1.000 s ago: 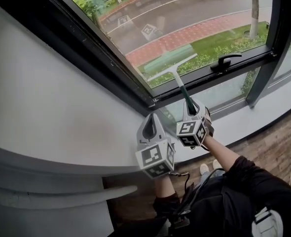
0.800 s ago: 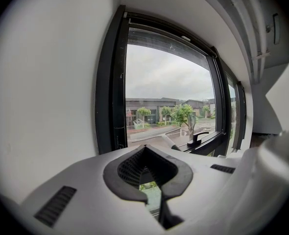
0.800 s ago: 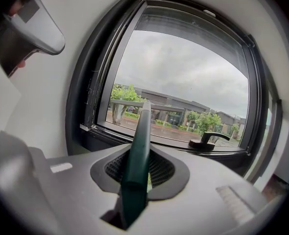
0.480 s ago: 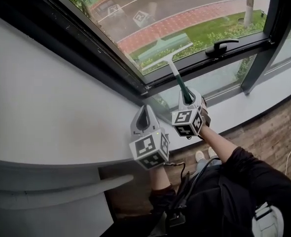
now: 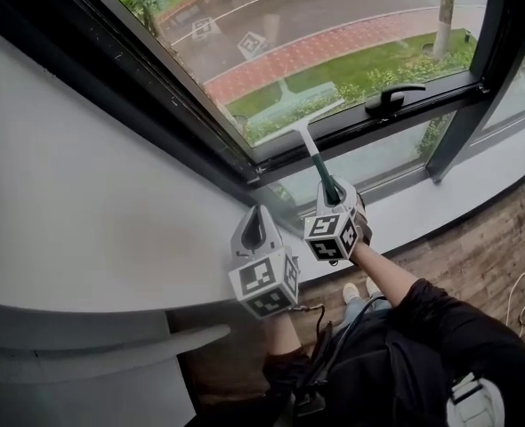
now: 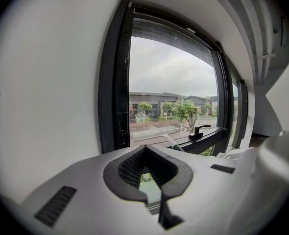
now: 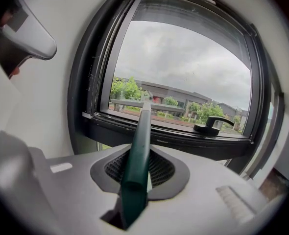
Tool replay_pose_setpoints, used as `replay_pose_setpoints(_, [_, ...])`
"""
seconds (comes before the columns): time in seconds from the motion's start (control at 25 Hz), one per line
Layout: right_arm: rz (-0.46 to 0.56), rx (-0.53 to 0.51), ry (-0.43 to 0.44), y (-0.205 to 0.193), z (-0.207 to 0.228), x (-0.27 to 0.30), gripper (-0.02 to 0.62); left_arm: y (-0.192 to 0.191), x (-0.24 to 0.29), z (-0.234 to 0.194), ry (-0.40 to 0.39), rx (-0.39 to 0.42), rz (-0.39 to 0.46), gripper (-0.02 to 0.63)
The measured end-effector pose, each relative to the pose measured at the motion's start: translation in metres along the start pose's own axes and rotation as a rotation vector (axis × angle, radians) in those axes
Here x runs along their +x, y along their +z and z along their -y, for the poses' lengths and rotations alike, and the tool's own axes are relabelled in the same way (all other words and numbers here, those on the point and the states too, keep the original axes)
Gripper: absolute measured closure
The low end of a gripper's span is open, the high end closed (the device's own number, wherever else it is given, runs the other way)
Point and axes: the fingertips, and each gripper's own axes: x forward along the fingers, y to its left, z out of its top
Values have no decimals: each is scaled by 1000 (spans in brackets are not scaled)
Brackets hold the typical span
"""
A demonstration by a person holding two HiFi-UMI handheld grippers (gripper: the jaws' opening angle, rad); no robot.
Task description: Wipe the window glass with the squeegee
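The squeegee (image 5: 303, 130) has a white blade and a dark green handle. Its blade lies against the window glass (image 5: 334, 25), low down, just above the black bottom frame. My right gripper (image 5: 330, 191) is shut on the green handle, seen up close as the squeegee handle (image 7: 136, 151) in the right gripper view, with the blade (image 7: 134, 103) at the pane's lower edge. My left gripper (image 5: 254, 218) hangs to the left of it, below the sill, shut with nothing in it. In the left gripper view, the left gripper (image 6: 149, 166) points at the window.
A black window handle (image 5: 390, 100) sits on the bottom frame, right of the blade. The black frame corner (image 5: 254, 163) and a white wall (image 5: 93, 194) lie to the left. A vertical black mullion (image 5: 476, 69) stands at the right. Below runs a white sill (image 5: 440, 198).
The view has shifted slightly down and left. The squeegee blade and both grippers keep about the same place relative to the window frame.
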Motion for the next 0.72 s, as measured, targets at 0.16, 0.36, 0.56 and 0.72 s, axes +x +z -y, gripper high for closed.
replay_pose_setpoints(0.16, [-40,41,21,-9,-1,5,526,1,4,4,-5,6,0,607])
replay_pose_setpoints(0.36, [-35,37,40,-11,1,0,526,7,0,8,1,-15,5,607])
replay_pose_setpoints(0.56, [52,65,65,8,0,-24,526,11,-2,6,15,-24,11,607])
replay_pose_setpoints(0.72, [287,50,-22,82,48,-53,526,33,1,16,33,2,66,607])
